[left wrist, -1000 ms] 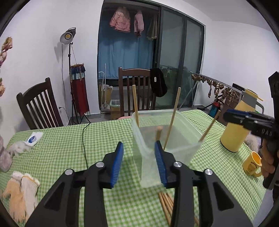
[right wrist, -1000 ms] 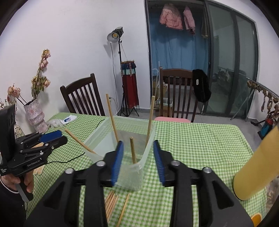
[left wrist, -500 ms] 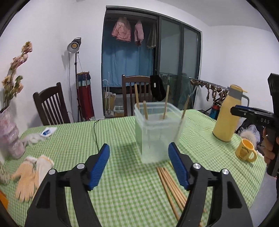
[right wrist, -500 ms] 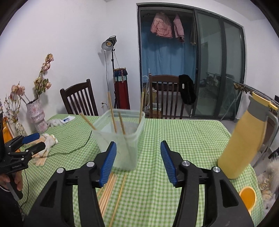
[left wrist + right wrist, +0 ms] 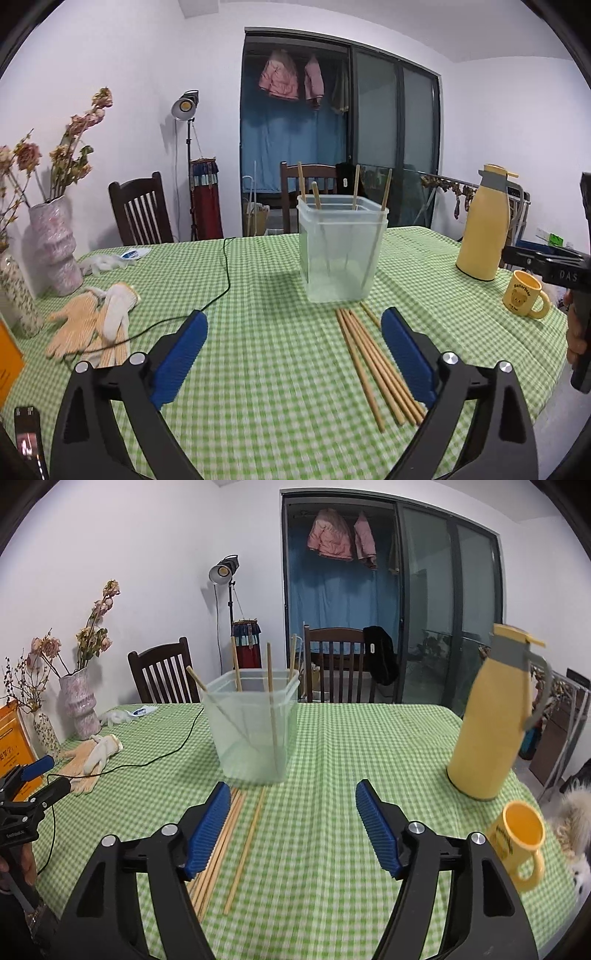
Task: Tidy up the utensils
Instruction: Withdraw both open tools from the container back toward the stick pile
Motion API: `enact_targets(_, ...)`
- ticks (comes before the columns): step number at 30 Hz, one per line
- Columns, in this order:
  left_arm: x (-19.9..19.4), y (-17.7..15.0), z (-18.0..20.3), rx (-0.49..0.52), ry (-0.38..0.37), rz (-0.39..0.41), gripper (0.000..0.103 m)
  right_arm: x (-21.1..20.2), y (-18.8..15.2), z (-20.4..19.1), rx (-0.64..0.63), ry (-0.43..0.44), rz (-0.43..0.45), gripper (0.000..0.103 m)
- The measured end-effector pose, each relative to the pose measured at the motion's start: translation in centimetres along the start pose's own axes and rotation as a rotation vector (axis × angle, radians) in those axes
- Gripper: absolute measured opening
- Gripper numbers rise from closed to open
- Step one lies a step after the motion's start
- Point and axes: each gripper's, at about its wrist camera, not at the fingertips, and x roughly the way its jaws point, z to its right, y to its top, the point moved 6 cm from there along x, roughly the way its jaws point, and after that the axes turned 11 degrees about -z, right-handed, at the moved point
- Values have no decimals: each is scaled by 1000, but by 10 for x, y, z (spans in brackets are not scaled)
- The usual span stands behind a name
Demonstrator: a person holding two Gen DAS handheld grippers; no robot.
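Four chopsticks (image 5: 354,195) are stood in the container (image 5: 341,254) | loose chopsticks (image 5: 373,362) are laid lengthwise ahead, nearer left gripper (image 5: 295,354) | right gripper (image 5: 290,829) likewise empty, both jaws opening

Each view looks forward along its own jaws, tilted slightly down over the green checked cloth surface (image 5: 280,369) toward the dark glass sliding door (image 5: 443,620). The left wrist camera sits low and close above the cloth, with the clear plastic tub (image 5: 341,254) ahead, right of centre beyond its jaws. The right wrist camera has that tub ahead, left of centre. Both share the tub, the loose wooden chopsticks (image 5: 373,362) and the yellow thermos jug (image 5: 495,720).
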Motion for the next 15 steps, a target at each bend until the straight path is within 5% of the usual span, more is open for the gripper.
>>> enact_targets(15, 10, -66, 9, -16, 49, -70, 95, 4, -72, -9, -60, -100, -20, 78)
